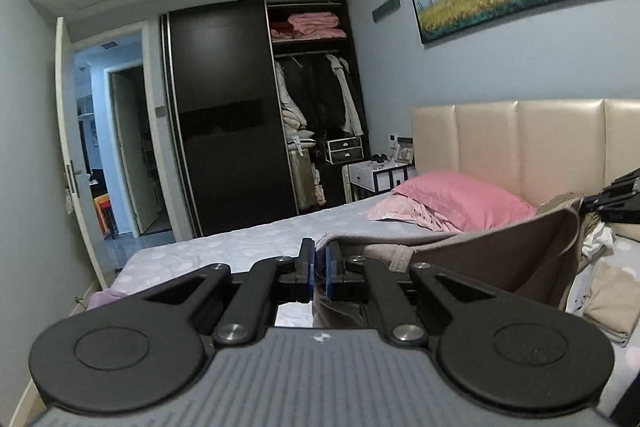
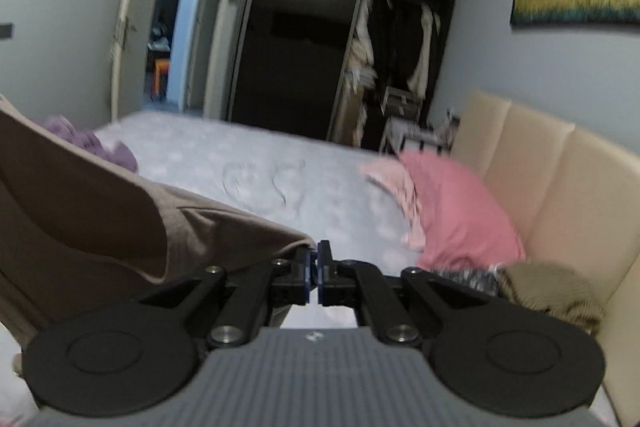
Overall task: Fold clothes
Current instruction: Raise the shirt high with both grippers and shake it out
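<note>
A taupe-brown garment (image 1: 492, 259) hangs stretched between my two grippers above the bed. My left gripper (image 1: 318, 267) is shut on one edge of it, with cloth pinched between the blue pads. My right gripper (image 2: 316, 269) is shut on the other corner of the same garment (image 2: 120, 223), which spreads away to the left in the right wrist view. The right gripper also shows in the left wrist view (image 1: 616, 197), at the far right, holding the garment's far end.
The bed (image 1: 240, 243) has a pale dotted sheet, a pink pillow (image 1: 464, 199) and a beige padded headboard (image 1: 520, 143). Folded beige clothes (image 1: 608, 303) and a white item lie at the right. A purple cloth (image 2: 92, 143) and an olive knit (image 2: 552, 291) lie on the bed. An open wardrobe (image 1: 316, 99) stands behind.
</note>
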`<action>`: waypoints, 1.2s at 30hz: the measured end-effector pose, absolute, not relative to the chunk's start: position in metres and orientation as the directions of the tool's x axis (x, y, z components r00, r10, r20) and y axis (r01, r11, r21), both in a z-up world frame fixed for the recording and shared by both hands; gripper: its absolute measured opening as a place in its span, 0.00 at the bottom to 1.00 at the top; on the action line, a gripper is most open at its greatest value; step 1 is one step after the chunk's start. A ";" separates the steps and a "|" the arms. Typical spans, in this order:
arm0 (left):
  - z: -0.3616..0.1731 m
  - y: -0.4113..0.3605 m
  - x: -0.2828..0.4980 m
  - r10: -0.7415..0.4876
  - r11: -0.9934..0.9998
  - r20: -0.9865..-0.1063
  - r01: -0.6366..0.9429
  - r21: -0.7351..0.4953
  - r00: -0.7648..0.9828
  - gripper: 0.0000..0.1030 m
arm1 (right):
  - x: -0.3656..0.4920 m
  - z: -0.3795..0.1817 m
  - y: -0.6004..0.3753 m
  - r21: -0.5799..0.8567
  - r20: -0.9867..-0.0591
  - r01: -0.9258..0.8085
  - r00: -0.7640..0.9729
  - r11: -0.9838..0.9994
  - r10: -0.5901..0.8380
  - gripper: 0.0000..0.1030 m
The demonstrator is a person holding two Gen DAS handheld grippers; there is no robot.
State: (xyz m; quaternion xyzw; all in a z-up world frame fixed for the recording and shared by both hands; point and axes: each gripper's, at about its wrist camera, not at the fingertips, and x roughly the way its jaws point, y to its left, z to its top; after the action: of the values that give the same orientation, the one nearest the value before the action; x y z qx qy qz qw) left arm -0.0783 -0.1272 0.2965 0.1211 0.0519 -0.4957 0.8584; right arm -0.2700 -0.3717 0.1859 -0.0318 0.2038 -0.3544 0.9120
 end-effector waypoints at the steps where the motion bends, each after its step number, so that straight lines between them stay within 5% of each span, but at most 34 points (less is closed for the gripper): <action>1: 0.303 -0.120 -0.083 -0.840 0.481 -0.205 0.864 0.150 0.503 0.03 | -0.278 0.196 -0.362 -0.208 -0.334 0.627 0.676 0.751 -0.657 0.03; 13: 0.366 -0.014 -0.166 -0.851 0.525 0.077 0.840 0.137 0.519 0.03 | -0.375 0.279 -0.262 -0.223 -0.097 0.599 0.771 0.769 -0.629 0.03; 19: 0.382 -0.004 -0.183 -0.851 0.525 0.127 0.838 0.151 0.510 0.03 | -0.401 0.299 -0.233 -0.212 0.019 0.626 0.771 0.751 -0.637 0.03; 24: 0.370 -0.031 -0.164 -0.850 0.523 0.018 0.840 0.146 0.526 0.03 | -0.391 0.293 -0.242 -0.203 -0.001 0.635 0.761 0.745 -0.649 0.03; 36: 0.234 -0.176 -0.002 -0.729 0.536 -0.469 0.842 0.064 0.499 0.03 | -0.254 0.170 -0.378 -0.184 -0.396 0.600 0.679 0.778 -0.617 0.03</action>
State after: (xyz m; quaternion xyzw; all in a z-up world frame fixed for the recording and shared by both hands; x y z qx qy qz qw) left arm -0.0023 -0.1755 0.2339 0.1438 0.1972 -0.4598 0.8538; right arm -0.2536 -0.3776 0.1696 -0.0194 0.2233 -0.3322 0.9162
